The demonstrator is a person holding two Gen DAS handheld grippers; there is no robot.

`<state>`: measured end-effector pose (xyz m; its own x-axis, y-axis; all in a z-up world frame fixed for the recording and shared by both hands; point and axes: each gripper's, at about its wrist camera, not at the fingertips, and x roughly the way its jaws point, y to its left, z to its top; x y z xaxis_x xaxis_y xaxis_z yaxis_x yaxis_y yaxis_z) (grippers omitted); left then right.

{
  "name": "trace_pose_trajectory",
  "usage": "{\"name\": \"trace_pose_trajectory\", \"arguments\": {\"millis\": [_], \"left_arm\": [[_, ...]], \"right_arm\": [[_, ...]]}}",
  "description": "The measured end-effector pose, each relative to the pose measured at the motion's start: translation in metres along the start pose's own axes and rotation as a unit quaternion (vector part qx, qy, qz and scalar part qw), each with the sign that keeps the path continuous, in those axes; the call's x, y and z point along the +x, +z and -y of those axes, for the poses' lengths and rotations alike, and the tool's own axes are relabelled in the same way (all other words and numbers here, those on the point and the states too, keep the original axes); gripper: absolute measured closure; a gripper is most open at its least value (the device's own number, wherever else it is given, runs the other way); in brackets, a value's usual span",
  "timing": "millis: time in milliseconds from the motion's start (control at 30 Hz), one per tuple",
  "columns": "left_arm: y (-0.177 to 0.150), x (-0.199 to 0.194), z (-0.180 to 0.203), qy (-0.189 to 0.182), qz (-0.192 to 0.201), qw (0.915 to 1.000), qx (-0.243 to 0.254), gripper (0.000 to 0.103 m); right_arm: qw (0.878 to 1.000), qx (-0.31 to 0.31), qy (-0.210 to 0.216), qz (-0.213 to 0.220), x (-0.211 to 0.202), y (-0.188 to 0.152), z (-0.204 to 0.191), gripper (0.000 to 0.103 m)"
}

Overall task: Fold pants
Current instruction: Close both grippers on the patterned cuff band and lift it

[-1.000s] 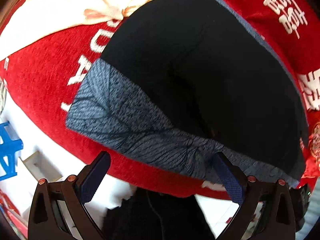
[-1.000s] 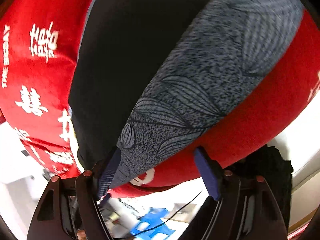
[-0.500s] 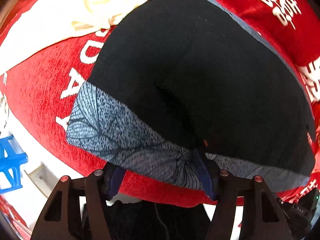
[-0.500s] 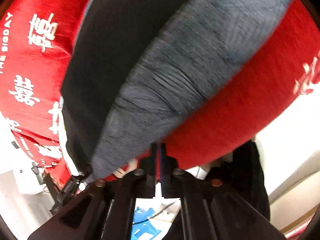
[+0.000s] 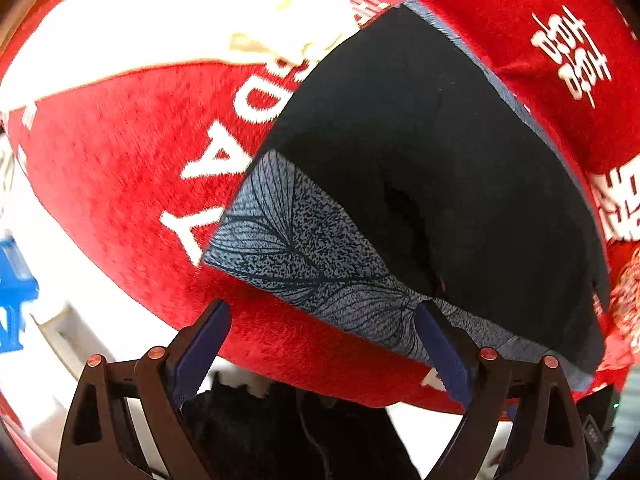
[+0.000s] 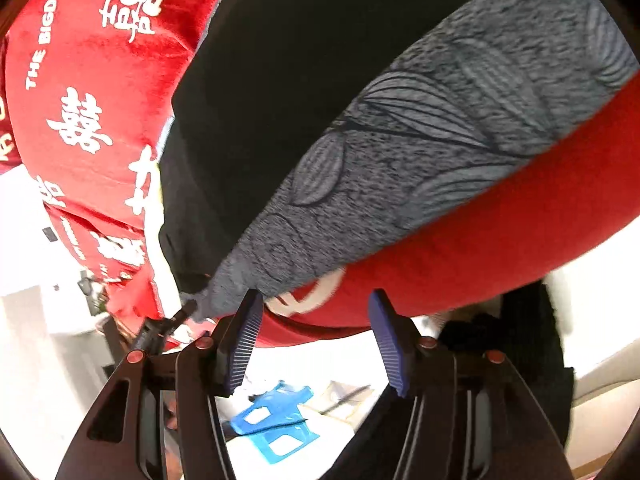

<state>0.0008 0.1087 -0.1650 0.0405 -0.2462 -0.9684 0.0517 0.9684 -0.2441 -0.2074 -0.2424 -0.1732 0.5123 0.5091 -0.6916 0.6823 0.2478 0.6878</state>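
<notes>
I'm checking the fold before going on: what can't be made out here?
- Pants: far end cut off by the top edge, right wrist view; its grey band is motion-blurred there.
- Red cloth: white lettering partly under the pants and a cream cloth, left wrist view.
- Floor items: blurred, behind both grippers' frames.

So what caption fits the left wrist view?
Left gripper, jaws opening and empty, above the pants on a red cloth.

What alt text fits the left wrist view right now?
Dark pants with a grey leaf-print band lie flat on a red cloth. The left gripper, opening and empty, hangs over the band's near edge.
</notes>
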Motion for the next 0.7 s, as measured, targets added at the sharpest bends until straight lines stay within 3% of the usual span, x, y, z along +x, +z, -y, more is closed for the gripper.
{"name": "trace_pose_trajectory", "arguments": {"millis": [233,400,500,700], "left_arm": [[-0.007,0.016,0.008,-0.069,-0.014,0.9970,-0.033,0.009],[-0.005,0.019,0.030,-0.063,-0.008,0.9980,0.000,0.009],[-0.010,0.011,0.029,-0.062,-0.008,0.9980,0.006,0.020],[-0.002,0.008,0.017,-0.067,-0.011,0.9976,0.008,0.024]], "right_arm": [[0.998,0.032,0.035,0.035,-0.012,0.013,0.019,0.043],[0.994,0.058,0.079,0.043,-0.017,0.021,0.037,0.043],[0.992,0.061,0.100,0.042,-0.022,0.017,0.045,0.044],[0.993,0.063,0.095,0.032,-0.013,0.003,0.054,0.043]]}}
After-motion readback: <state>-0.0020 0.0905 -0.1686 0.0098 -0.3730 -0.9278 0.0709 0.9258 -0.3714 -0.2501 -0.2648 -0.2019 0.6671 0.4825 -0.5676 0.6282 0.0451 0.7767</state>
